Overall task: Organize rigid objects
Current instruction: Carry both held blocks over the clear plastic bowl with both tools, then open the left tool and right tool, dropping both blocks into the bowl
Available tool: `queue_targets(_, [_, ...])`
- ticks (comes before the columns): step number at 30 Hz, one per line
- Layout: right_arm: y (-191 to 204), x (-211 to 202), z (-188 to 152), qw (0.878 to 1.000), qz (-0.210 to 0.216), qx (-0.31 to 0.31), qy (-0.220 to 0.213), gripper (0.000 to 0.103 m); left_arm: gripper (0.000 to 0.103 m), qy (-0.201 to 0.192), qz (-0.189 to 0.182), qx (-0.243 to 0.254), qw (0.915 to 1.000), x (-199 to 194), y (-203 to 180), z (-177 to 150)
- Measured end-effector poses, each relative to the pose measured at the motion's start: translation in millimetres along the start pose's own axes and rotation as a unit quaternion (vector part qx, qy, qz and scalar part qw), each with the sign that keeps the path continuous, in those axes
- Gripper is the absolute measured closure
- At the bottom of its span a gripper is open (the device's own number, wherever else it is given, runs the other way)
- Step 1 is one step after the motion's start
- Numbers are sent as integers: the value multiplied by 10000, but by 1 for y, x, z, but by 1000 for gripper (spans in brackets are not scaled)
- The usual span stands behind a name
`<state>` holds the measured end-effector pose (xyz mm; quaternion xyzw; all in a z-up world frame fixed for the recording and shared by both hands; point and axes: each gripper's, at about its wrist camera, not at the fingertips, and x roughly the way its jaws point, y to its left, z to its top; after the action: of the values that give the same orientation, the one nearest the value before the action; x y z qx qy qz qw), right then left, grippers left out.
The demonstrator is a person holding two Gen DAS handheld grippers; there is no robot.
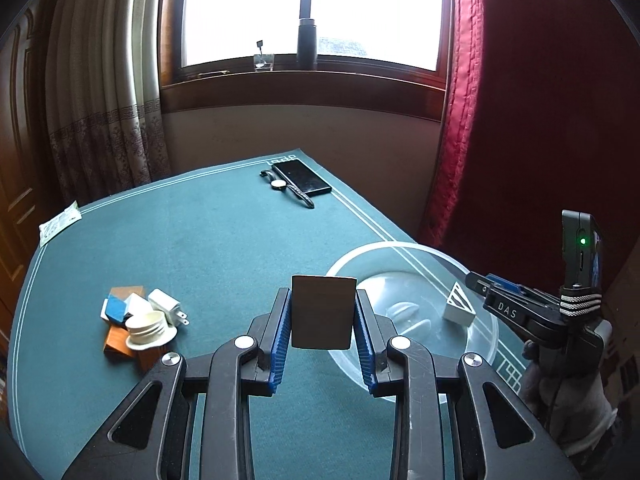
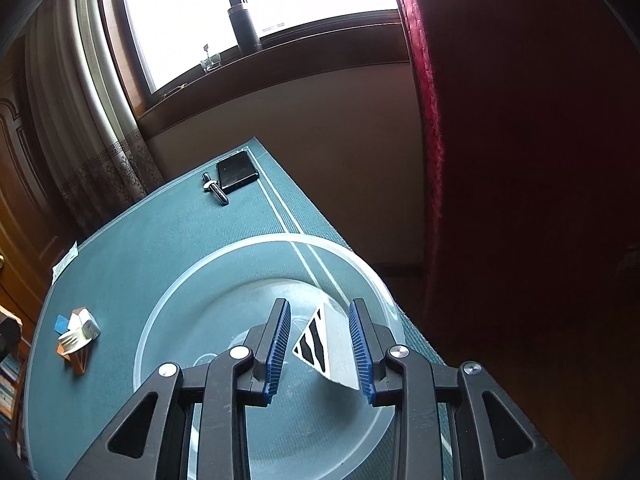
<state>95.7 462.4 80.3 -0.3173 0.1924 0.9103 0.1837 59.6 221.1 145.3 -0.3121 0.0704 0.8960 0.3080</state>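
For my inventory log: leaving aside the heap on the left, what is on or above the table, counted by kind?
Clear bowl: 1
White triangular piece: 1
Brown block, held in the left claw: 1
Black phone: 1
Wristwatch: 1
Paper slip: 1
Total: 6

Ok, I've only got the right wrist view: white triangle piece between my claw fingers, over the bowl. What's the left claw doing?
Observer: The left claw is shut on a flat brown block, held upright just left of the clear bowl.
Operator: Is my triangle actually down in the bowl?
Observer: Yes. In the left wrist view the white triangle piece rests inside the bowl by its right wall, just ahead of the right claw.
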Motion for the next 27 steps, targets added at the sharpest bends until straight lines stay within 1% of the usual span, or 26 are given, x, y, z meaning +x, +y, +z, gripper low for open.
queue_targets(11, [-5, -11, 3, 9996, -82, 166, -213, 70, 72, 275, -604, 347, 9972, 33, -45, 4])
queue_targets(16, [-7, -13, 4, 9993, -110, 193, -317, 66, 72, 537, -838, 450, 9940, 52, -62, -4])
queue_targets(20, [-9, -15, 6, 9989, -136, 249, -373, 64, 71, 774, -1017, 403, 9910, 66, -68, -13])
queue_targets(21, [-9, -15, 6, 9988, -141, 254, -383, 63, 68, 842, -1055, 371, 9902, 68, -68, -14])
queue_targets(22, [-9, -15, 6, 9988, -143, 256, -390, 63, 60, 895, -1080, 336, 9895, 70, -67, -16])
queue_targets(23, [-8, -15, 6, 9988, -139, 252, -394, 63, 54, 916, -1073, 302, 9895, 72, -66, -18])
queue_targets(24, [-7, -15, 5, 9988, -132, 241, -395, 62, 42, 907, -1045, 273, 9900, 72, -63, -19])
queue_targets(25, [-7, -15, 5, 9989, -122, 226, -396, 62, 35, 874, -1010, 244, 9907, 71, -62, -20])
queue_targets(27, [-5, -15, 4, 9990, -100, 194, -401, 62, 34, 802, -939, 214, 9921, 68, -57, -20])
